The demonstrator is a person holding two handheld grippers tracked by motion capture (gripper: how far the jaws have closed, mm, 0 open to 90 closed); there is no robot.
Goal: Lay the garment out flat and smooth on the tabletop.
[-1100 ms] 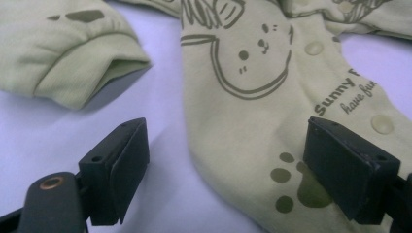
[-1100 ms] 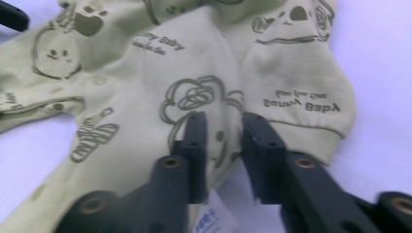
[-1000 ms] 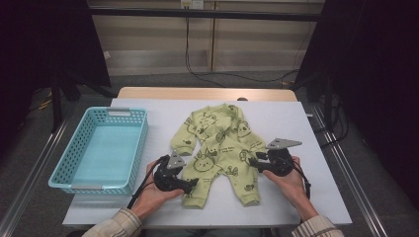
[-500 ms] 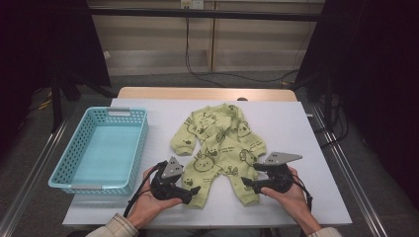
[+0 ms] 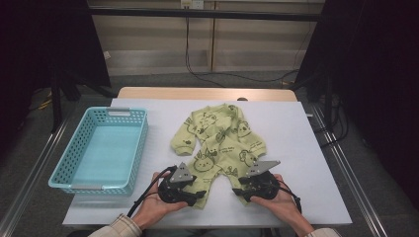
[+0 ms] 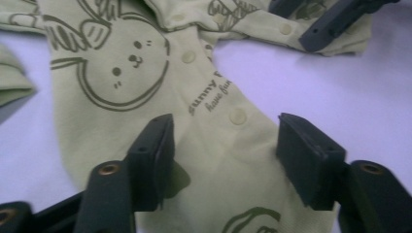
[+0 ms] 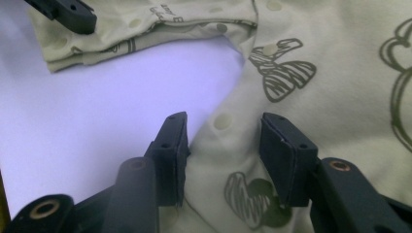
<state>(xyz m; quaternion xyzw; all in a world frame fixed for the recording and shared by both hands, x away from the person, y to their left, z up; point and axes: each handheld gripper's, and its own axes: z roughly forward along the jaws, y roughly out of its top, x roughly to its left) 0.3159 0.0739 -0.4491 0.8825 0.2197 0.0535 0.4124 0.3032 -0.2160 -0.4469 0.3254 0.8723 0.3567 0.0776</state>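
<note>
My left gripper [image 5: 196, 193] sits over the near end of one leg of the light green baby romper [image 5: 220, 140], which lies spread flat on the white table [image 5: 296, 148], just right of the turquoise basket [image 5: 101, 148]. In the left gripper view my jaws have just been closing, yet they stand apart with the leg's cloth and its row of snaps between them; the pads do not press it, and the leg's hem runs out under the bottom edge. My right gripper [image 5: 238, 190] stands at the other leg. In the right gripper view its jaws have also just been closing and are parted, straddling the inner edge of that leg by a snap, without pinching. From the high view my hands and the grey plates cover both leg ends, so the cuffs cannot be made out there. The printed lettering beside the snaps is too blurred to read fully.
</note>
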